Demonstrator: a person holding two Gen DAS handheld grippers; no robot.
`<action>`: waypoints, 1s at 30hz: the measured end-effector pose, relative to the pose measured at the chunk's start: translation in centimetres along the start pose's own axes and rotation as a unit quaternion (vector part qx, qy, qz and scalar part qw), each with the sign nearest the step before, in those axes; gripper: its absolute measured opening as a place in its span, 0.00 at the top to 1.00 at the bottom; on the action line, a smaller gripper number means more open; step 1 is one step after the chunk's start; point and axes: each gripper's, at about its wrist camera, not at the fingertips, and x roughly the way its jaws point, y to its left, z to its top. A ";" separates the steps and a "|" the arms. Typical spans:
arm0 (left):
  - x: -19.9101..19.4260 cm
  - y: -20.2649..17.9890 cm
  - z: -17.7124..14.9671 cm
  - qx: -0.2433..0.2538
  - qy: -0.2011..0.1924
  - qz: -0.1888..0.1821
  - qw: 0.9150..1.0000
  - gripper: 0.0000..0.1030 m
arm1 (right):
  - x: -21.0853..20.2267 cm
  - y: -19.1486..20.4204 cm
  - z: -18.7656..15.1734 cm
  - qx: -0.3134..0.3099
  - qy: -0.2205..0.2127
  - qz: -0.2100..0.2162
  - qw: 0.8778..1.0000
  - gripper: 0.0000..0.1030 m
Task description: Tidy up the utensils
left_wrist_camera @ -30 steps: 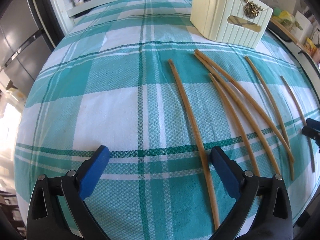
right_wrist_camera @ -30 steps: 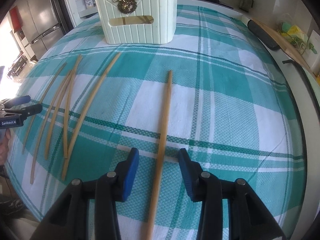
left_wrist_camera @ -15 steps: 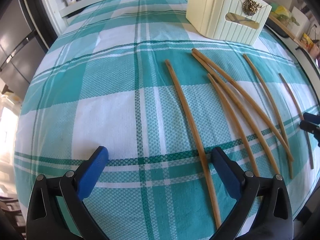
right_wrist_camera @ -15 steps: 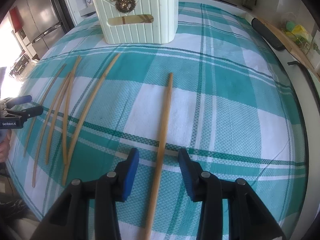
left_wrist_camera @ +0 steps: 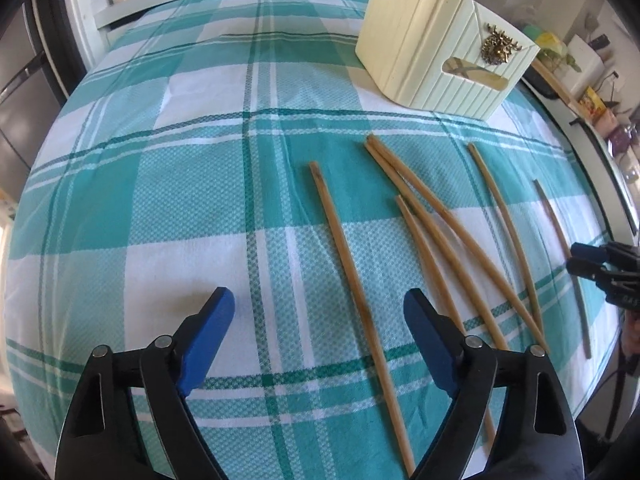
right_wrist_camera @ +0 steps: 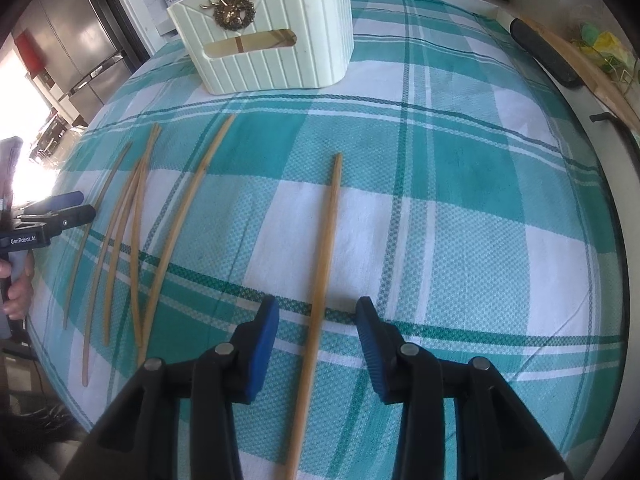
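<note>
The spread right claw (right_wrist_camera: 317, 316) straddles a lone chopstick (right_wrist_camera: 325, 264), pinching nothing.

We record a teal-and-white plaid cloth (right_wrist_camera: 460, 208), tan wooden chopsticks (right_wrist_camera: 326, 248), a cream ribbed basket (right_wrist_camera: 276, 60) with a brass emblem (right_wrist_camera: 233, 11), and blue-padded black jaws.

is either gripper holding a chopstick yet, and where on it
Nothing is held. The right gripper is open, straddling the lone chopstick near its lower part without touching. The left gripper is open over the cloth.
</note>
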 end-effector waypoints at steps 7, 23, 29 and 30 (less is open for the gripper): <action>1.6 -0.6 3.4 0.010 0.012 0.020 1.000 0.41 | 1.4 -0.5 3.5 0.002 0.009 0.005 1.000 0.67; -3.3 -1.5 4.2 -0.011 -0.080 0.000 0.997 0.97 | -2.2 -0.6 6.4 0.028 -0.083 0.044 0.995 0.95; -11.7 -2.3 4.8 -0.014 -0.173 -0.038 0.984 0.97 | -10.6 1.4 5.6 0.015 -0.186 0.060 0.981 0.95; -12.9 -2.5 4.9 -0.012 -0.187 -0.042 0.981 0.97 | -11.9 1.9 5.3 0.009 -0.204 0.058 0.977 0.95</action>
